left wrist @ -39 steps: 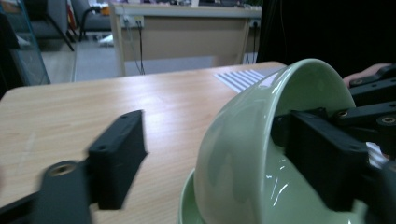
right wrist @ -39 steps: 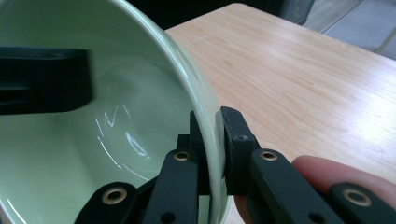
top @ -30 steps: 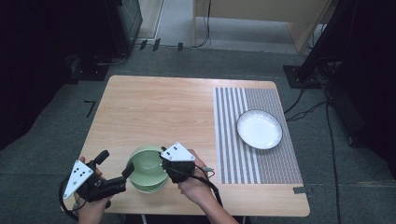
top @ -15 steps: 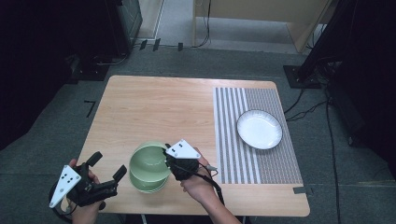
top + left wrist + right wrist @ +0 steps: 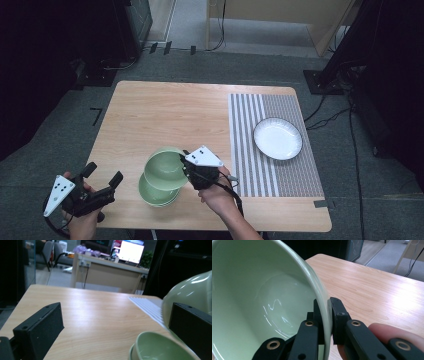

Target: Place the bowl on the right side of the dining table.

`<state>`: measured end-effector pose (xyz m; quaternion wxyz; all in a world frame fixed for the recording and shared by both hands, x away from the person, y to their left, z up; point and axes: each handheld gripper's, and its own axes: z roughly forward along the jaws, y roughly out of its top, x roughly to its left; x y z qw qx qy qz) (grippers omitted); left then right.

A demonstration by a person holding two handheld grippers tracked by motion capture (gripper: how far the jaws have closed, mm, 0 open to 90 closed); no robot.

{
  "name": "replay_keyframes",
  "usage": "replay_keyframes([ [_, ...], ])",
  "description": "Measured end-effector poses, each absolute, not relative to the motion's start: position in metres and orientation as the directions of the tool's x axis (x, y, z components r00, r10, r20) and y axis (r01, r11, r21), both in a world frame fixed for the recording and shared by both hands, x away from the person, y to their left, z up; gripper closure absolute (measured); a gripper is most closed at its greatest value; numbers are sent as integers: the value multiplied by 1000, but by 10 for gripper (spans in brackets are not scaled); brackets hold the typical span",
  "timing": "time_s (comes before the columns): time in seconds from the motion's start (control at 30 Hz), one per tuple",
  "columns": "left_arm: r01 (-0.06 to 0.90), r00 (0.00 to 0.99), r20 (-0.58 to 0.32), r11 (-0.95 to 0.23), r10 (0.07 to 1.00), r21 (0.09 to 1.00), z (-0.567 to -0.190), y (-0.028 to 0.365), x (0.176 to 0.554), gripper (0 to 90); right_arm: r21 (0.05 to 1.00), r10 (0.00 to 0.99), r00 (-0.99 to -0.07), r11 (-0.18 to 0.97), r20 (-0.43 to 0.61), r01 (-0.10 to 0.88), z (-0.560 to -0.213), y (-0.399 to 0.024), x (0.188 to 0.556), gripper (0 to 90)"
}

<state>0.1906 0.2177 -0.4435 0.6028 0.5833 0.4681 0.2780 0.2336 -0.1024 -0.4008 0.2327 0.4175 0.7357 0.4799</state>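
Rim pinched, tilted: my right tongs (image 5: 327, 315) clamp the wall of the top green bowl (image 5: 165, 167), one jaw inside and one outside, holding it at a slant just above the stacked green bowls (image 5: 156, 194) near the tabletop's (image 5: 165, 115) front edge. My left tongs (image 5: 102, 182) stand spread, gripping nothing, off the front left corner. On the striped mat (image 5: 280, 165) sits a white plate (image 5: 277, 138).

Green bowls (image 5: 160, 346) stacked — another bowl (image 5: 190, 298) tilted above.

Two green bowls (image 5: 165, 170), one white plate (image 5: 277, 138), one striped mat (image 5: 290, 170)
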Motion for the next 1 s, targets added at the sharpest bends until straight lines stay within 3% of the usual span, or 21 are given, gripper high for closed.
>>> replay_keyframes([
  [0.6,448,274,-157,18,949,894,-492,226,222,0,907,859,-505,145,82,395,-395,-125,236,856],
  [1.0,559,290,-92,-90,953,825,-512,219,233,0,909,872,-480,123,93,399,-394,-138,238,856],
])
